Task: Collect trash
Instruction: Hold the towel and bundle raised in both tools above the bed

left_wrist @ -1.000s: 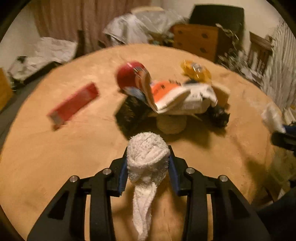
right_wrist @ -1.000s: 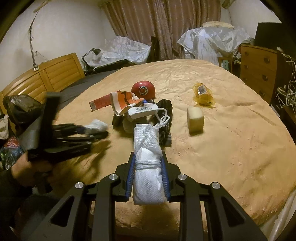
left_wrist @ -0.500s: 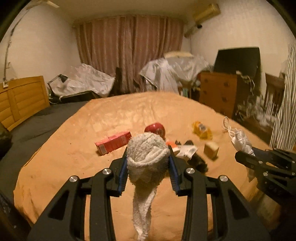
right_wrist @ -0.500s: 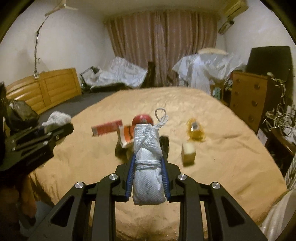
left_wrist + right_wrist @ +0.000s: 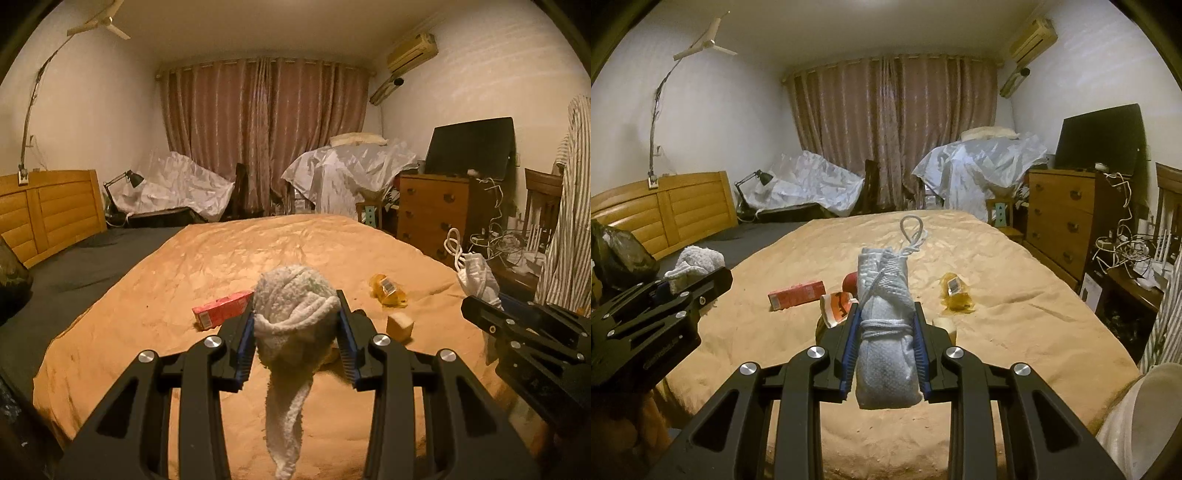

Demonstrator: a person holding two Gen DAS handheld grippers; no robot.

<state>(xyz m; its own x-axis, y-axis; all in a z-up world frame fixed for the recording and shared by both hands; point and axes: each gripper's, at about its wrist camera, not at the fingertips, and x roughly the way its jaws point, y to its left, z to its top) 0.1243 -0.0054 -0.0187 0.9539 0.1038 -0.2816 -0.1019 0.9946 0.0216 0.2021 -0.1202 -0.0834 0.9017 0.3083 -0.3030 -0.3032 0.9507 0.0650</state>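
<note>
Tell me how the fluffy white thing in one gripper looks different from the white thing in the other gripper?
The terry cloth wad is fluffy and loose, with a tail dangling down; the mesh bundle is smooth netting, tied tight with cord. The wad is rounded; the bundle is long. Both are white and clamped, in the left gripper and right gripper.

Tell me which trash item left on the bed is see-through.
The crumpled yellow plastic wrapper with a barcode sticker, far right of the pile. The red carton and beige block are opaque.

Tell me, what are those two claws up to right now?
Left gripper shut on white rag. Right gripper shut on rolled mask. Red box, yellow wrapper on bed.
</note>
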